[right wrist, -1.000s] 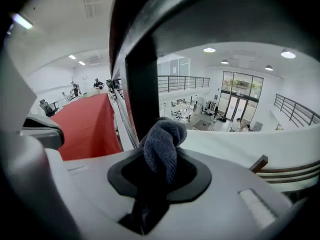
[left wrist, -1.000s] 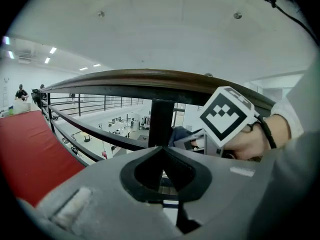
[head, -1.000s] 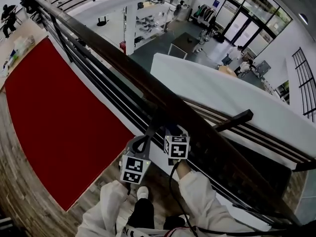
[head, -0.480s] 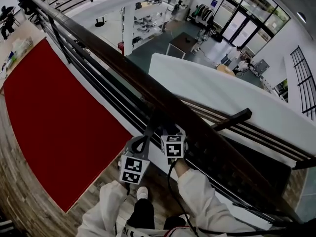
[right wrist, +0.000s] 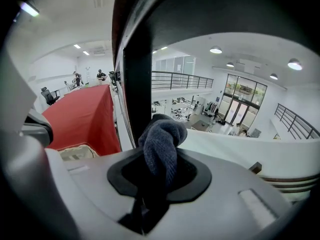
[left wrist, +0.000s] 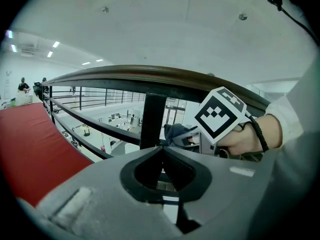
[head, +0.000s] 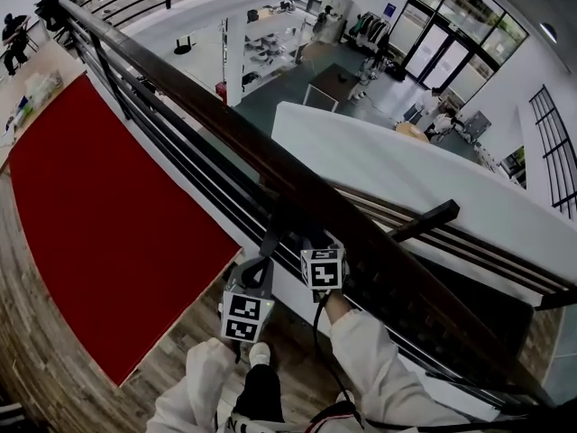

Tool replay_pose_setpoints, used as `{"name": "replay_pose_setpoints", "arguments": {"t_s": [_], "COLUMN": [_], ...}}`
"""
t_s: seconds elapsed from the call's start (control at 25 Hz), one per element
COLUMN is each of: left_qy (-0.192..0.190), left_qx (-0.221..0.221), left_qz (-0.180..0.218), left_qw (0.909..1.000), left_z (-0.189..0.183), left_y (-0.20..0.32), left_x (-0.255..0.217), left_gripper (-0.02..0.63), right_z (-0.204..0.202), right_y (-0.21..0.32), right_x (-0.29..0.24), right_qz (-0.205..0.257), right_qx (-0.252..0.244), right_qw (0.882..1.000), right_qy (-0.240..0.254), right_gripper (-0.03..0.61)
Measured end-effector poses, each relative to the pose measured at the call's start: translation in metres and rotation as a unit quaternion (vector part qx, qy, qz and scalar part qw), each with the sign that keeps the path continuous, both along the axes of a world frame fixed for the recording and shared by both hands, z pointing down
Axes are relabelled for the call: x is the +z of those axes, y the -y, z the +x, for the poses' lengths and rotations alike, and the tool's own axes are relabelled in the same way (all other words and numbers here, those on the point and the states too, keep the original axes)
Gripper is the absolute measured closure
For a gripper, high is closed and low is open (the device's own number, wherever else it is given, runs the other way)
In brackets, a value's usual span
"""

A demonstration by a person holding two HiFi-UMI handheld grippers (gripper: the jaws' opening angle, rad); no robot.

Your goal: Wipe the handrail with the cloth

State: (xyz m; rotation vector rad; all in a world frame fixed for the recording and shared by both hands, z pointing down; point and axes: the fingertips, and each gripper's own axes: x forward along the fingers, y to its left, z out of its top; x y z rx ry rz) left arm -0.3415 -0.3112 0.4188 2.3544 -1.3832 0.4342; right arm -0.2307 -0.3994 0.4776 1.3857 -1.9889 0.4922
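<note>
Wooden handrail is running diagonally past you in the head view. Your left gripper is hanging closed and empty in its view. Your right gripper is pinching the cloth just under the rail, ready for wiping.

No writing legible anywhere from up here.

The two marker cubes carry only black-and-white square patterns, no letters or numbers. The one seen close in the left gripper view shows the same blocky pattern and nothing more. Down on the lower floor a small blue sign hangs by the glass doors, but it is far too small to tell what is on it. The handrail and the red carpet bear no lettering that I can see.
</note>
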Motion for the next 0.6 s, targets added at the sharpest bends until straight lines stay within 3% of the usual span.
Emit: {"name": "replay_pose_setpoints", "arguments": {"t_s": [0.2, 0.6], "left_qy": [0.002, 0.004], "left_qx": [0.001, 0.027], "left_qz": [-0.001, -0.015], "left_qw": [1.0000, 0.9995], "left_z": [0.010, 0.059], "left_y": [-0.001, -0.016], "left_x": [0.003, 0.006], "left_gripper": [0.611, 0.611], "right_z": [0.002, 0.052], "right_y": [-0.002, -0.028], "right_x": [-0.007, -0.007], "right_qz": [0.015, 0.030], "right_qx": [-0.019, -0.006], "right_qw": [1.000, 0.997], "right_qy": [-0.017, -0.064], "right_gripper": [0.486, 0.486]}}
